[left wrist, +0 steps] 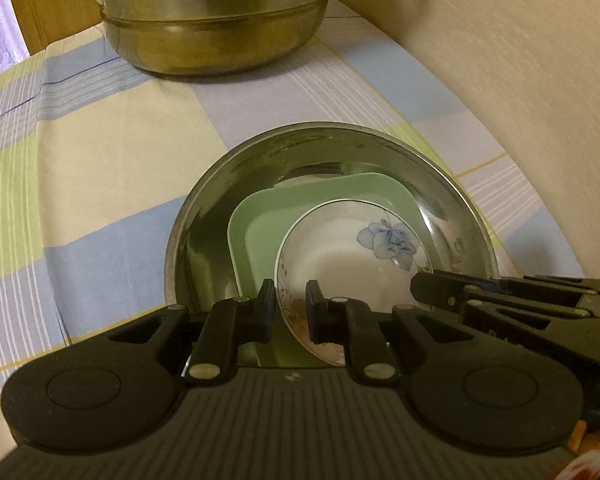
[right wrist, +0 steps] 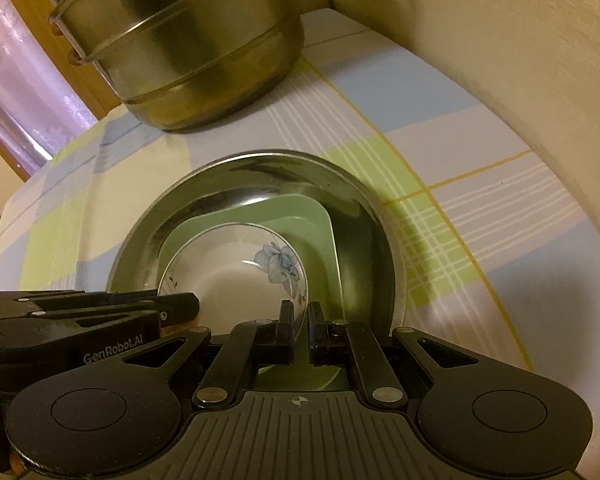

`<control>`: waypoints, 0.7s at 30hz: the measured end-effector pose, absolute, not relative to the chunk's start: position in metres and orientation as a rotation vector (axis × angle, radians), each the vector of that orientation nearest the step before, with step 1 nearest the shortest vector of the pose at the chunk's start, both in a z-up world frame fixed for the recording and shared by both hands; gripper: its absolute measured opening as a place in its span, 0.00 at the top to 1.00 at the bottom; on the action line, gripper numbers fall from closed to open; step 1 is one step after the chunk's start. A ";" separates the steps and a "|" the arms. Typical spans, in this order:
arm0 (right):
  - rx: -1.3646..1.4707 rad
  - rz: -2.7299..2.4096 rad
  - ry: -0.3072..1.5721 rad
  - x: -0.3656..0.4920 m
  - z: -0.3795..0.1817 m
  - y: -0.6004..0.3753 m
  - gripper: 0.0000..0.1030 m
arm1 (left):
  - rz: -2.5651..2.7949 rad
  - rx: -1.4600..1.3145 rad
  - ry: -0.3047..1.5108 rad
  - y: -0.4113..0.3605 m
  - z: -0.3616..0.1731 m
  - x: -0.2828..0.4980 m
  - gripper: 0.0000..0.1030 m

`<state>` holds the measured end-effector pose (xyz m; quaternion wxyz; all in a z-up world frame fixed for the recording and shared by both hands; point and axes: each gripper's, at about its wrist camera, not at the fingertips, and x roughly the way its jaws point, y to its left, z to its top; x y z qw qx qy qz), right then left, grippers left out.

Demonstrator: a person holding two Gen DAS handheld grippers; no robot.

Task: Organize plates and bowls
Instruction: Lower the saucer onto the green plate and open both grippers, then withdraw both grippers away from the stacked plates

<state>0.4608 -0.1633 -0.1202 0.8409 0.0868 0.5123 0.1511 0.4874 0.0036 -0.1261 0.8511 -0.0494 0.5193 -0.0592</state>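
A white bowl [left wrist: 340, 256] with a blue flower lies inside a green square plate [left wrist: 260, 216], which lies in a round steel dish [left wrist: 220, 200] on the checked cloth. My left gripper [left wrist: 290, 312] is shut on the bowl's near left rim. My right gripper [right wrist: 300, 322] is shut on the rim of the same bowl [right wrist: 228, 276], on its right side. Each gripper shows in the other's view: the right one [left wrist: 424, 288] and the left one [right wrist: 188, 304]. Whether the bowl rests on the green plate [right wrist: 320, 232] or hangs just above it, I cannot tell.
A large steel pot [left wrist: 212, 20] stands on the cloth behind the dish, also seen as the pot [right wrist: 180, 52] at upper left. A cream padded surface [left wrist: 520, 80] curves along the right. The checked tablecloth [left wrist: 100, 160] spreads to the left.
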 end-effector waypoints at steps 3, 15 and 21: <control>0.173 0.302 1.060 0.461 -0.117 -0.163 0.94 | -0.116 -0.109 1.089 0.003 -0.125 0.488 0.86; 0.224 0.315 0.935 0.436 -0.066 -0.190 0.59 | -0.130 -0.078 0.981 0.001 -0.075 0.455 0.85; 0.247 0.367 0.904 0.409 -0.041 -0.207 0.55 | -0.111 -0.077 0.940 0.001 -0.044 0.408 0.84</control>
